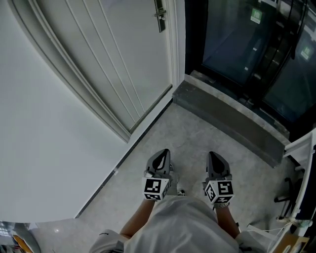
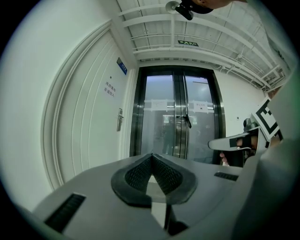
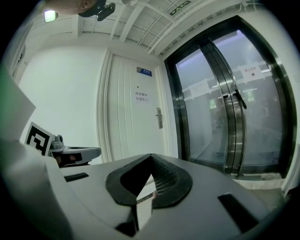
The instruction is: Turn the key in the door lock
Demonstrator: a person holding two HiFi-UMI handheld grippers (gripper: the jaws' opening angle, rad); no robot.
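Head view: left claw (image 1: 162,154) and right claw (image 1: 214,157) both closed, empty (door lock (image 1: 159,15) well ahead); key, unseen, likely small, stiff; pinch its flat head.

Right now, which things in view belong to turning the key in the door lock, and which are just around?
For the job: white door, handle and lock plate, left gripper, right gripper, both shut. I can make out no key.
Just around: glass double doors, stone step, blue door sign, exit sign.
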